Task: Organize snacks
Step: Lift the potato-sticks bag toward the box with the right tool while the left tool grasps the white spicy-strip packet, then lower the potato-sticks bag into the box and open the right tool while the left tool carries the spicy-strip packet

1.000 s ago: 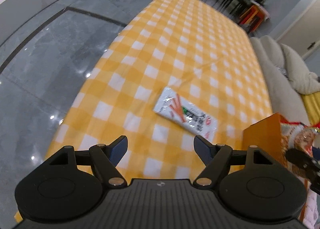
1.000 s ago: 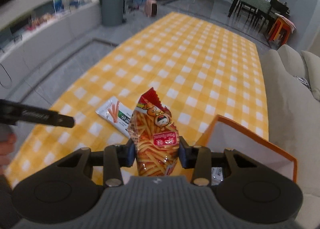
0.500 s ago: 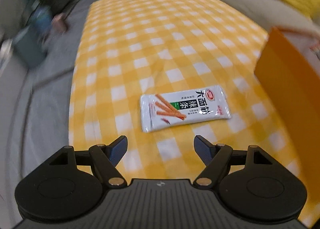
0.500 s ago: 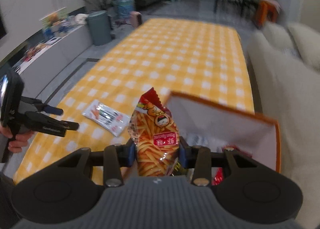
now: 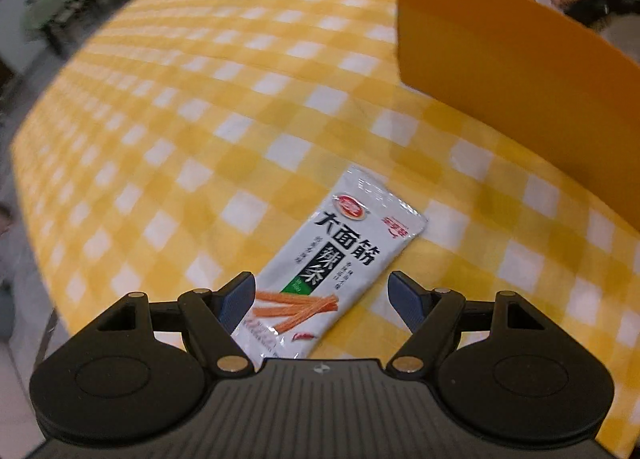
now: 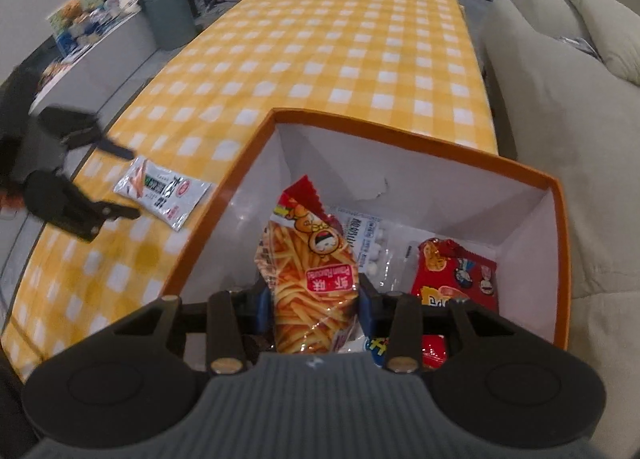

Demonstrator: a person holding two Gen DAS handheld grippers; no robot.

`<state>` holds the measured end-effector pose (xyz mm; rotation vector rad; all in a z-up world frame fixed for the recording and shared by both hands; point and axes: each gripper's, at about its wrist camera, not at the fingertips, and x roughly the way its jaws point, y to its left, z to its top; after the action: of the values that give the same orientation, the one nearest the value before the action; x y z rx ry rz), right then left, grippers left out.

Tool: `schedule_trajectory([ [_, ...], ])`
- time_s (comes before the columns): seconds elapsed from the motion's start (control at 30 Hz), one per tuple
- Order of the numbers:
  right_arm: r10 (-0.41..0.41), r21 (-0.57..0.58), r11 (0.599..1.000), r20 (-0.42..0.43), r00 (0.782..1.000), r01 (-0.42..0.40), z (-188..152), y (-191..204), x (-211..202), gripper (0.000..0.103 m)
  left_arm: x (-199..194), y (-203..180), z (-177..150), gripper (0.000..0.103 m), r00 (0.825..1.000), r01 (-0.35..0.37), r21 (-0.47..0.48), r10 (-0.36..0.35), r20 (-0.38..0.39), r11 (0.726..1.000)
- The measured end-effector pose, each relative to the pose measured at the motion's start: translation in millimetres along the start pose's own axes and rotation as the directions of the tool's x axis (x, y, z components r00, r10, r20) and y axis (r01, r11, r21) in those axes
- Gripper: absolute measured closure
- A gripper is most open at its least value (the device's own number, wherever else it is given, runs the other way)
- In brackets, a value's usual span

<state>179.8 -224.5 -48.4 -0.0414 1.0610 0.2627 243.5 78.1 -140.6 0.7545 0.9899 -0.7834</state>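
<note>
Left wrist view: the left gripper [image 5: 322, 297] points steeply down at the counter [image 5: 168, 147], which is covered in a yellow-and-white checked cloth. Its jaws stand wide apart with nothing clamped. Between them lies a flat white foil snack packet [image 5: 332, 271], resting on the cloth with its near end under the camera body. Large black Chinese characters read 大面筋, with 辣条 beneath them; a round red brand logo sits near the far end and orange sticks are pictured at the near end. The smaller print is too fine to read. To the right, well apart from the packet, stands the tall orange cardboard box [image 5: 500, 71], white inside.

Right wrist view: the right gripper [image 6: 312, 305] hangs over the open orange box [image 6: 224, 195], its jaws closed onto a clear-fronted bag of thin yellow fries [image 6: 310, 275] with a red top, a cartoon face and a red label that seems to say "Prawn Flavoured" beside Chinese characters. The bag stands upright within the box mouth. On the box floor lie a red snack bag [image 6: 456, 273] and a clear pouch of small white balls [image 6: 374, 247]. On the cloth left of the box lies the white packet [image 6: 162, 191], with the left gripper [image 6: 128, 183] just over its near end
</note>
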Motion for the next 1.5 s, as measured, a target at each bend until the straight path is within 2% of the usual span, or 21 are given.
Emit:
schedule_trajectory([
  [0.07,-0.004,-0.027,1.0,0.005,1.0,0.004,1.6,3.3,-3.0,0.063,11.1,3.8,4.6,0.013,1.0,0.003,0.026,-0.003,-0.027,1.0],
  [0.1,-0.002,-0.032,0.999,0.009,1.0,0.003,1.6,4.6,-5.5,0.063,13.8,5.3,6.2,0.008,1.0,0.001,0.034,0.0,-0.024,0.999],
  [0.13,-0.002,-0.033,0.999,0.011,1.0,0.002,2.5,5.0,-8.2,0.063,15.8,7.2,8.2,0.008,1.0,0.006,0.038,-0.005,-0.011,0.999],
  [0.23,-0.017,-0.032,0.999,0.028,0.999,0.018,5.1,6.0,-15.2,0.063,19.5,17.5,11.9,0.008,0.998,0.058,-0.01,-0.059,-0.009,0.998],
  [0.3,-0.023,-0.04,0.999,0.031,0.999,0.024,5.5,6.8,-17.8,0.063,22.3,29.9,10.9,0.009,0.993,0.104,-0.122,-0.109,-0.037,0.987],
  [0.33,-0.021,-0.04,0.999,0.034,0.999,0.022,6.0,6.8,-19.2,0.063,23.3,36.5,10.3,0.019,0.991,0.119,-0.196,-0.13,-0.043,0.973],
  [0.37,-0.016,-0.036,0.999,0.038,0.999,0.018,6.3,6.4,-20.7,0.063,21.6,37.7,9.2,0.021,0.993,0.101,-0.238,-0.112,-0.032,0.966],
  [0.5,-0.013,-0.033,0.999,0.057,0.998,0.015,6.1,7.3,-25.9,0.063,19.0,30.6,8.5,0.027,0.995,0.03,-0.383,-0.063,-0.074,0.923],
  [0.6,-0.008,-0.04,0.999,0.066,0.998,0.011,5.4,10.8,-31.6,0.063,15.6,23.9,5.3,0.03,0.992,-0.031,-0.505,-0.034,-0.119,0.862],
  [0.67,-0.003,-0.034,0.999,0.084,0.996,0.006,5.3,12.7,-38.4,0.063,12.3,19.2,-0.2,0.031,0.987,-0.093,-0.625,-0.01,-0.16,0.775],
  [0.7,0.002,-0.03,1.0,0.092,0.996,0.001,5.6,13.5,-41.4,0.063,10.0,16.5,-5.2,0.031,0.983,-0.129,-0.686,0.0,-0.184,0.716],
  [0.8,0.03,-0.028,0.999,0.106,0.994,-0.027,2.2,20.5,-51.8,0.063,2.0,2.9,-19.2,0.031,0.971,-0.199,-0.794,0.007,-0.239,0.575],
  [0.87,0.046,-0.029,0.999,0.11,0.993,-0.043,-1.7,26.2,-57.1,0.063,-2.8,-7.3,-27.0,0.032,0.966,-0.223,-0.83,0.001,-0.26,0.511],
  [0.9,0.053,-0.027,0.998,0.113,0.992,-0.05,-3.7,28.9,-59.5,0.063,-5.3,-13.1,-30.8,0.032,0.964,-0.233,-0.842,0.002,-0.265,0.488],
  [1.07,0.085,-0.037,0.996,0.137,0.987,-0.08,-10.8,41.9,-74.0,0.063,-18.4,-38.1,-46.8,0.033,0.962,-0.255,-0.873,0.021,-0.272,0.416],
  [1.23,0.113,-0.018,0.994,0.157,0.981,-0.112,-18.6,50.0,-88.0,0.063,-30.4,-50.1,-55.5,0.039,0.958,-0.281,-0.896,0.044,-0.283,0.344],
  [1.37,0.191,0.022,0.98,0.167,0.967,-0.197,-25.1,53.8,-99.9,0.063,-38.7,-48.9,-55.3,0.04,0.965,-0.258,-0.911,0.035,-0.261,0.321],
  [1.47,0.182,0.024,0.982,0.184,0.966,-0.19,-27.2,57.9,-109.7,0.063,-56.1,-58.1,-53.6,0.04,0.968,-0.25,-0.913,0.079,-0.237,0.323],
  [1.5,0.184,0.036,0.98,0.192,0.964,-0.194,-27.4,56.2,-112.6,0.063,-64.1,-60.2,-52.7,0.04,0.969,-0.246,-0.917,0.092,-0.228,0.313],
])
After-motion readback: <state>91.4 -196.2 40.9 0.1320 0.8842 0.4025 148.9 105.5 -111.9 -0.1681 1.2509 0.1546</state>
